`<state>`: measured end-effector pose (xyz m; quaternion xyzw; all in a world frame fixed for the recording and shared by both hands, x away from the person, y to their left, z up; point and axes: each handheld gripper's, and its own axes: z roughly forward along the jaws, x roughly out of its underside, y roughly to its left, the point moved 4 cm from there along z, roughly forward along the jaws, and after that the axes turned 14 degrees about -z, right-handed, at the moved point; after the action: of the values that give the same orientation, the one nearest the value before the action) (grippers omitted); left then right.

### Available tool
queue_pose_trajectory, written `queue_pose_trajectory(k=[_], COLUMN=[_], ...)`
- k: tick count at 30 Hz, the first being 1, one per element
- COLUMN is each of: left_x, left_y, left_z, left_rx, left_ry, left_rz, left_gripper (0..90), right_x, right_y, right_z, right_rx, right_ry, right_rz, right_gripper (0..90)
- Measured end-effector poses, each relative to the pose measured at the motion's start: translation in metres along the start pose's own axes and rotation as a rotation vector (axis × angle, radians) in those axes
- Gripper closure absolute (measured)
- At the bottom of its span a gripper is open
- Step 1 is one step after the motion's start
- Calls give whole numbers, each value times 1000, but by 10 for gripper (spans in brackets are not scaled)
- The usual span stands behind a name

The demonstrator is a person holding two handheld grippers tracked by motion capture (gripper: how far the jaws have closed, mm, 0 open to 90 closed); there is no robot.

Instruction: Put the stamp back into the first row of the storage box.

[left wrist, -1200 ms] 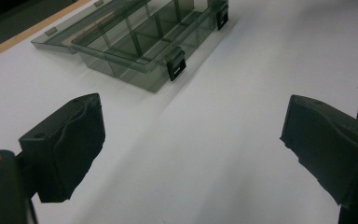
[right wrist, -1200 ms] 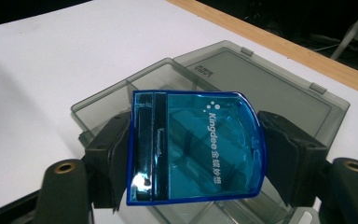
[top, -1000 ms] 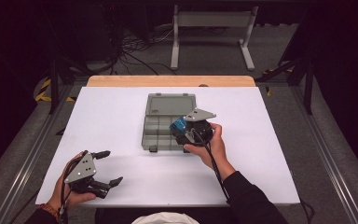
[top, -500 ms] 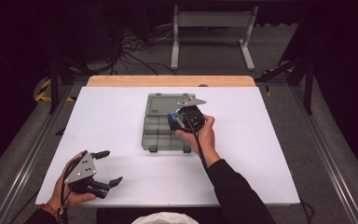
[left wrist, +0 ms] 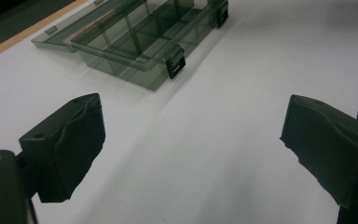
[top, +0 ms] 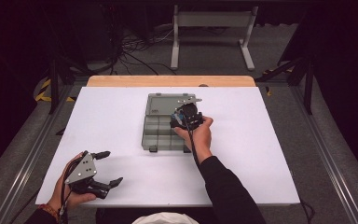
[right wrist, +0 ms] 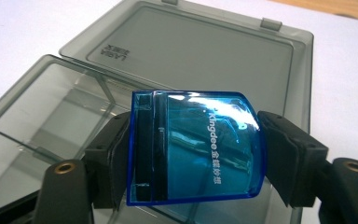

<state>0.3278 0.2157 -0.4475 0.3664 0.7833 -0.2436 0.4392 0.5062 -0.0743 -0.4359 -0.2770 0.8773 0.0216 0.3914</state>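
Observation:
A grey see-through compartment box [top: 161,128] lies open mid-table, its lid [right wrist: 191,46] flat behind the tray. In the right gripper view my right gripper [right wrist: 196,149] is shut on a clear blue plastic case [right wrist: 198,151] printed "Kingdee", pads pressing both its sides, hovering over the box's tray [right wrist: 37,112]. In the high view the right gripper [top: 186,116] sits over the box's right half. My left gripper [top: 107,168] rests near the table's front left corner, jaws wide open and holding nothing. The box [left wrist: 140,37] lies ahead of it in the left gripper view.
The white tabletop [top: 102,121] has a wooden strip [top: 168,80] along its far edge. A metal frame stand [top: 212,28] and cables [top: 135,46] lie on the floor beyond. Rails run along both table sides.
My right gripper has carried the blue case toward the far end of the box, from its right edge to over the compartments. The left gripper stayed put.

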Motion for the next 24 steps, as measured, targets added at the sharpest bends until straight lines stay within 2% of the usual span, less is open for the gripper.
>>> queue_pose_trajectory(k=[8, 24], left_x=[0, 1], left_y=[0, 0], left_z=[0, 1], left_rx=[4, 12], left_ry=[7, 9], left_rz=[6, -4], left_gripper=[67, 69], right_x=[3, 3], right_y=[0, -4], right_z=[6, 12], right_rx=[-10, 14], right_ry=[18, 27], right_rz=[52, 49], right_gripper=[317, 316])
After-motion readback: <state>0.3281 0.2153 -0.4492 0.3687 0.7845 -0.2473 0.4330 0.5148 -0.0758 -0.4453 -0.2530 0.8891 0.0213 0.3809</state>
